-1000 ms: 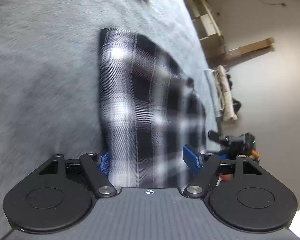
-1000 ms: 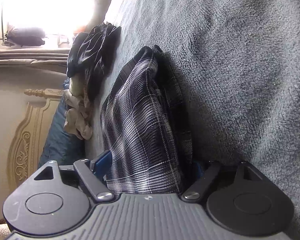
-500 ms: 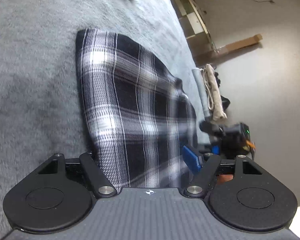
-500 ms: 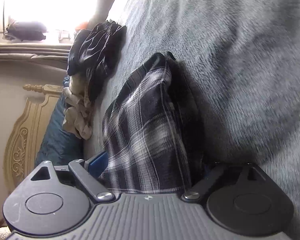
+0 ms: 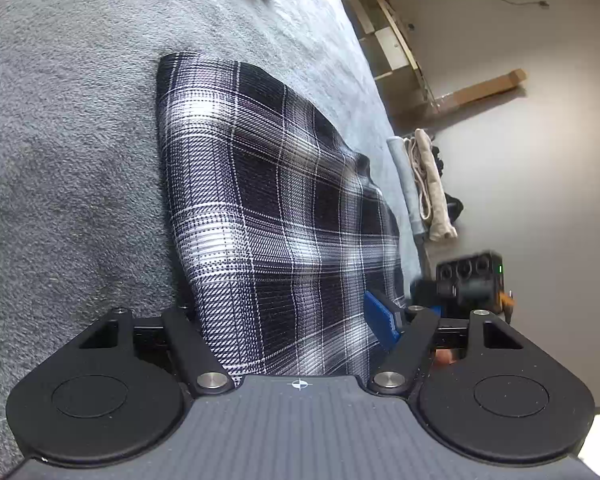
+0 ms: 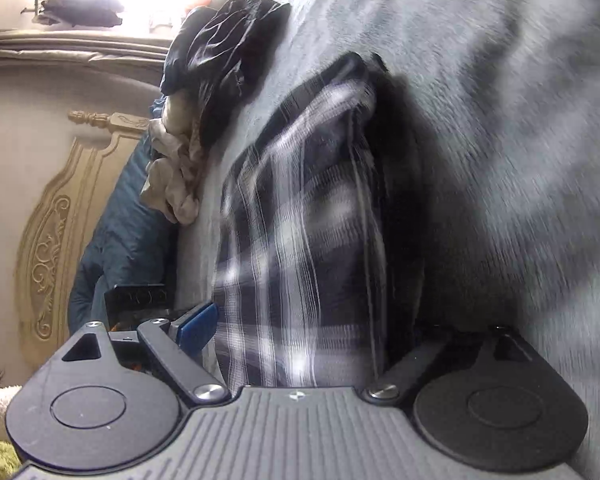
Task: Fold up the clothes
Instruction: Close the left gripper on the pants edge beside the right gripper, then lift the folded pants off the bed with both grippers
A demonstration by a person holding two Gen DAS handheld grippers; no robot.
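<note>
Left wrist view: the plaid garment (image 5: 268,216) lies on the grey blanket (image 5: 68,160), directly ahead of the left gripper (image 5: 288,320). Its near edge runs in between the spread jaws. One blue pad (image 5: 379,316) stands clear on the right side; the other is hidden under the cloth, so whether the fabric is pinched cannot be told. The garment's long axis runs straight away from the gripper. It appears folded, dark with white checks, with a raised crease across the middle. The other gripper's body sits just beside the garment's right edge.

Right wrist view: the same garment (image 6: 307,220) lies straight ahead of the right gripper (image 6: 300,332), long axis pointing away. The jaws stand wide, the cloth between them; one blue pad (image 6: 196,324) is apart from the fabric. A heap of dark and beige clothes (image 6: 204,92) lies beyond the garment, to its left. Both hands are equally near.
</note>
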